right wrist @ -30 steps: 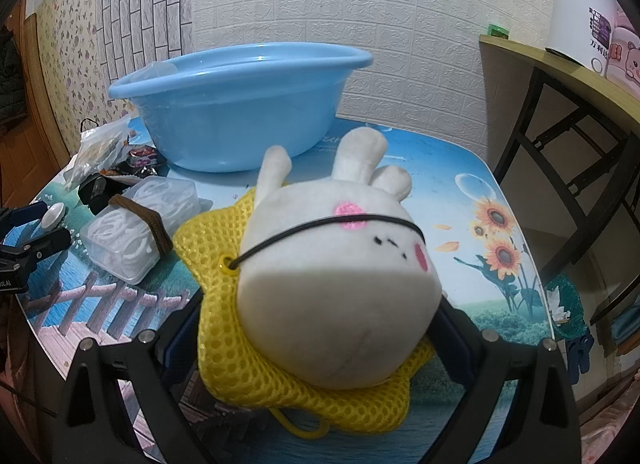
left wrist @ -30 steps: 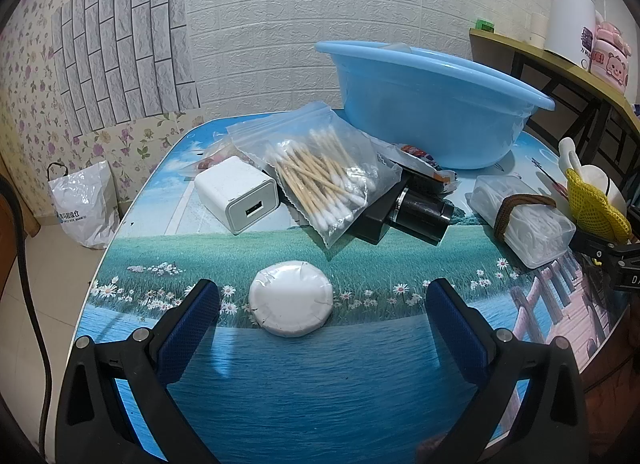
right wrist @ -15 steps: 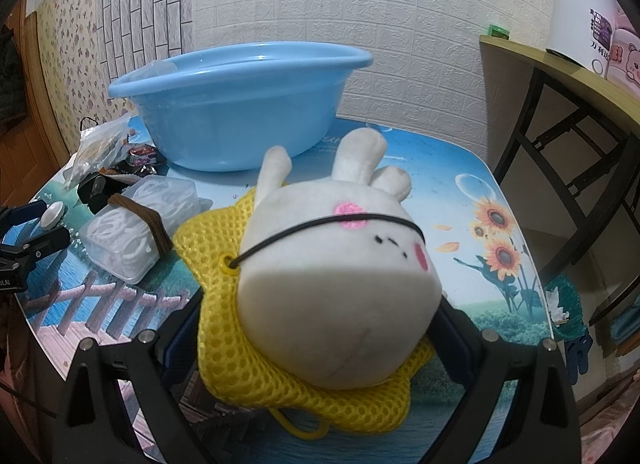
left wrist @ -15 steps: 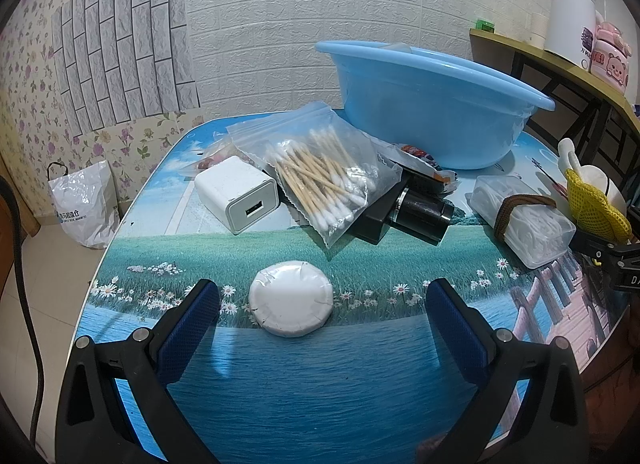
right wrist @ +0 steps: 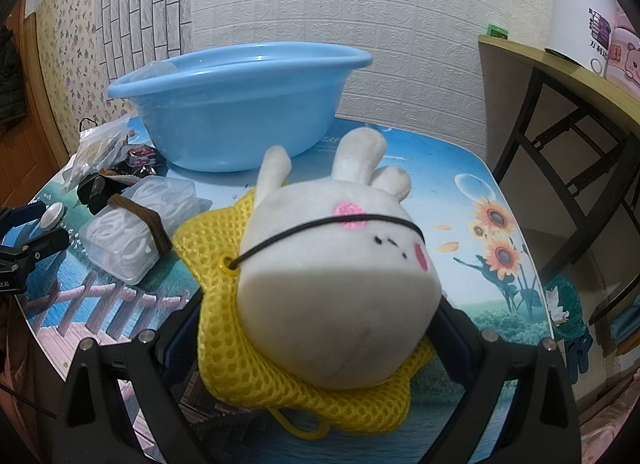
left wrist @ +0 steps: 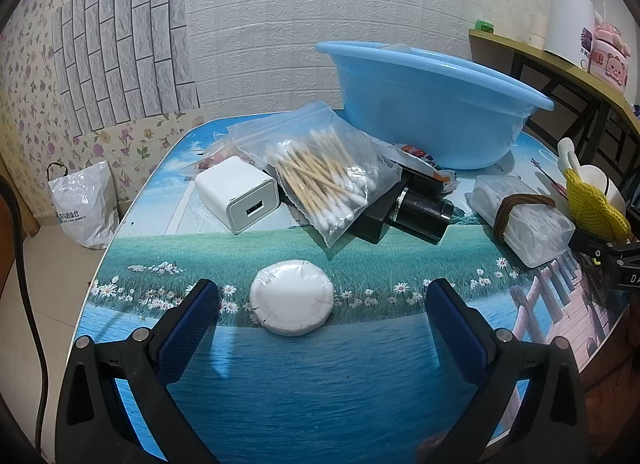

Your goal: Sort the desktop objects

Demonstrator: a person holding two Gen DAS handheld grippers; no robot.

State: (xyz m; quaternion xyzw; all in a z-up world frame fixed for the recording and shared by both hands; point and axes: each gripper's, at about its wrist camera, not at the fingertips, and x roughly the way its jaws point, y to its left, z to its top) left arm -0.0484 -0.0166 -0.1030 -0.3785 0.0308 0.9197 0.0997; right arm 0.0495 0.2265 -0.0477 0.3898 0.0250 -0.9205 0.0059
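My left gripper (left wrist: 322, 300) is open just above the table, with a round white wrapped puck (left wrist: 291, 307) between and just beyond its fingertips. Behind it lie a white charger cube (left wrist: 237, 193), a bag of cotton swabs (left wrist: 320, 170) and black items (left wrist: 416, 212). My right gripper (right wrist: 316, 316) is shut on a white plush rabbit (right wrist: 340, 284) on a yellow mesh star (right wrist: 224, 328); its fingertips are hidden by the toy. A blue basin (right wrist: 240, 104) stands behind, also in the left wrist view (left wrist: 428, 108).
A clear box with a brown band (right wrist: 136, 236) lies left of the rabbit, also in the left wrist view (left wrist: 520, 216). A wooden shelf (right wrist: 560, 76) with a white kettle (left wrist: 568, 24) stands right. A white plastic bag (left wrist: 84, 204) sits on the floor left.
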